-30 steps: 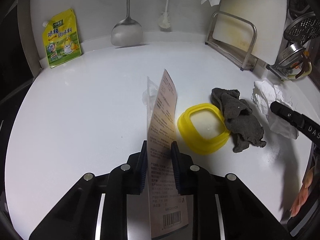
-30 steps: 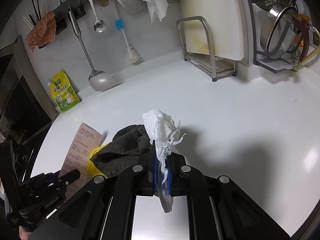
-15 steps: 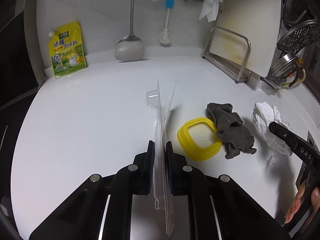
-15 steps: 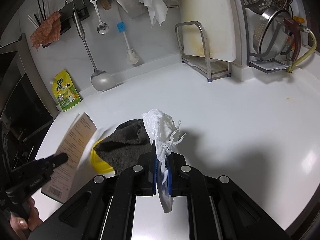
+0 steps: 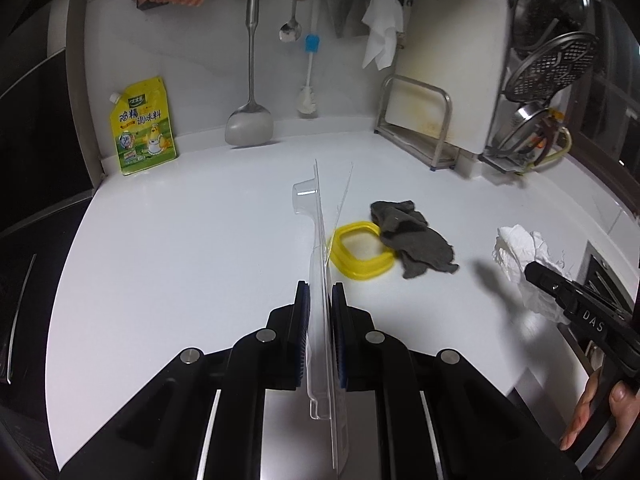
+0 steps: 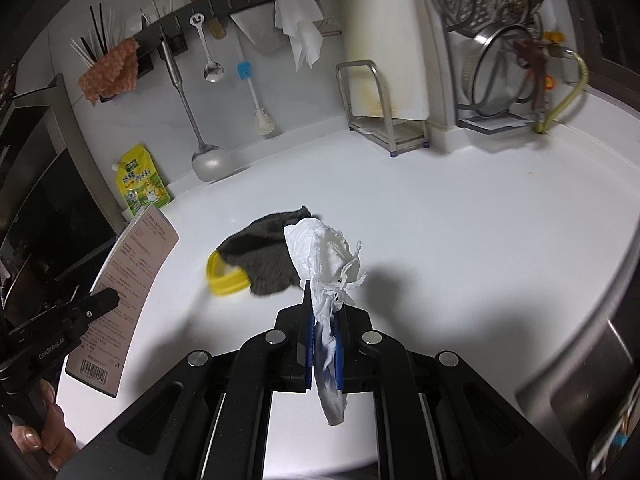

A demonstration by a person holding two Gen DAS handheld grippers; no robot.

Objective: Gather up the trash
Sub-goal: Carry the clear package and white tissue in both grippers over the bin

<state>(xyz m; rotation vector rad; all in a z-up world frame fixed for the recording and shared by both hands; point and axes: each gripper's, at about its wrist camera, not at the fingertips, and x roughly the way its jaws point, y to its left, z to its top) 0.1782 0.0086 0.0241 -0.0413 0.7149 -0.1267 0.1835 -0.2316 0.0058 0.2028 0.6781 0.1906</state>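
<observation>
My left gripper is shut on an empty blister pack, clear plastic with a card backing, held edge-on above the white counter. In the right wrist view the same pack shows its printed pink card with a barcode, clamped by the left gripper. My right gripper is shut on a crumpled white tissue lifted off the counter; in the left wrist view that tissue and the right gripper sit at the right.
A yellow square ring and a grey rag lie mid-counter. A yellow seasoning pouch, a hanging ladle and brush stand at the back wall. A cutting-board rack and dish rack are at the back right.
Both grippers pulled back and rose from the counter with their trash. The blister pack turned from face-on to edge-on in the left wrist view, and the left jaws closed tighter.
</observation>
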